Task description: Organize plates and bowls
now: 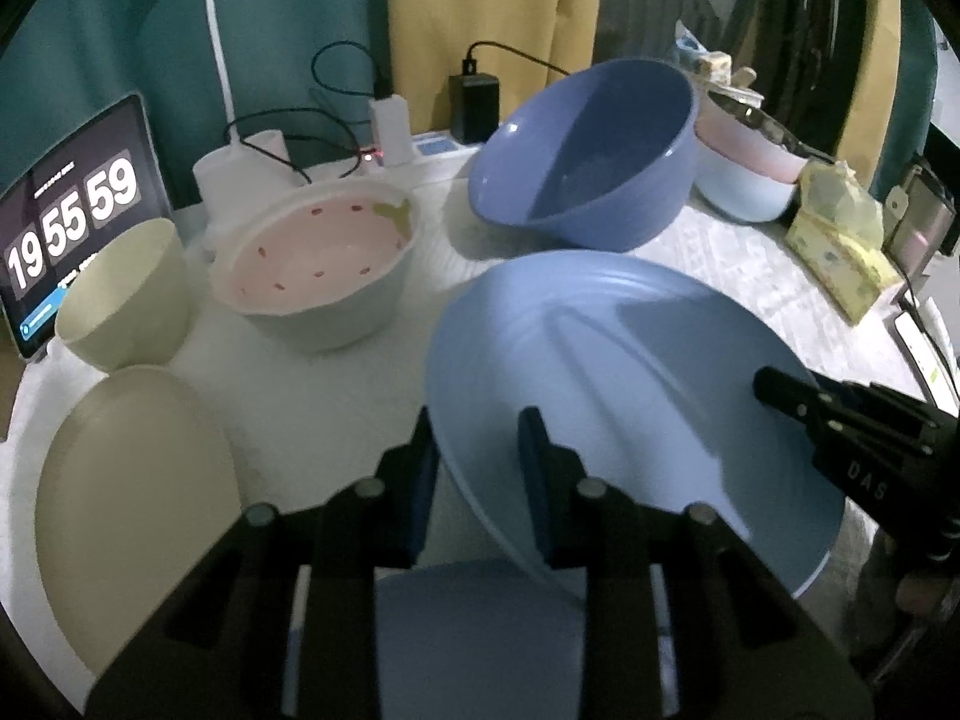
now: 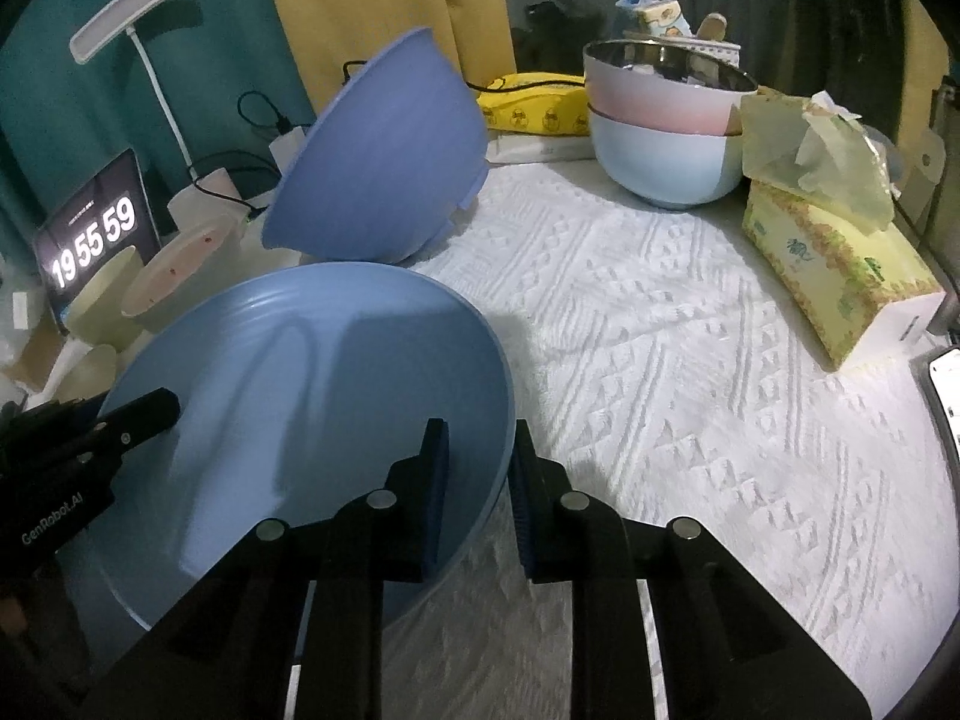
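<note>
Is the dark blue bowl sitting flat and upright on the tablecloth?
No: in the right wrist view the dark blue bowl is tipped on its side, its rim leaning over the light blue plate.

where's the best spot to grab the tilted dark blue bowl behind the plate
Take the dark blue bowl by its thin rim, one finger inside and one outside. It lies tipped with its mouth facing the near left, so come from that side and pinch the raised upper rim. The rounded outer wall is too wide and smooth to clamp. Both hand-held grippers are currently pinching the light blue plate.
</note>
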A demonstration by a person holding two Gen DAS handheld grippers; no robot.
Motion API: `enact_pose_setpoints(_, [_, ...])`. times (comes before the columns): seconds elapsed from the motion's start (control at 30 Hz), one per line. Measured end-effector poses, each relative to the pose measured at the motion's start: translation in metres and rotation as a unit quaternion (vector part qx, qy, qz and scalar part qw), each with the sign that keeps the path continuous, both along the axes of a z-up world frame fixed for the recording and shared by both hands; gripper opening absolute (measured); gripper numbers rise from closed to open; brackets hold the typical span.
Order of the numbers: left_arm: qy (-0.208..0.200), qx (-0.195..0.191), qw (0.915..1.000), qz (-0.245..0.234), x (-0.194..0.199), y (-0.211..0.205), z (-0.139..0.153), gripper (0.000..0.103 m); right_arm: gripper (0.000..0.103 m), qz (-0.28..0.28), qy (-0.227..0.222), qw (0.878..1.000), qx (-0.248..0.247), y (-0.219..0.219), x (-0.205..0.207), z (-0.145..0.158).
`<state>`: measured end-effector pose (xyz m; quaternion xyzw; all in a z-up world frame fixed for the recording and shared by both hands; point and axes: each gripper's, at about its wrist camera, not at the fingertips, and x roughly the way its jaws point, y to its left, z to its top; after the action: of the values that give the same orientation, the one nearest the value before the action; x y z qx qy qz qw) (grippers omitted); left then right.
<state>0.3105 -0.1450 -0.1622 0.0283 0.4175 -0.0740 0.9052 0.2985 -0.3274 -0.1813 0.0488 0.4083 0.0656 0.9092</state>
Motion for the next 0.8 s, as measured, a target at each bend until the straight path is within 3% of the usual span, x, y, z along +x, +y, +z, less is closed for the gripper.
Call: enact_pose_setpoints(0.8, [-0.045,-0.015,0.9989,0.001,-0.061,0.023,0.036,0.027,0.021,0.004,-0.044,0.999,-0.007,0.022,-0.057,0.037])
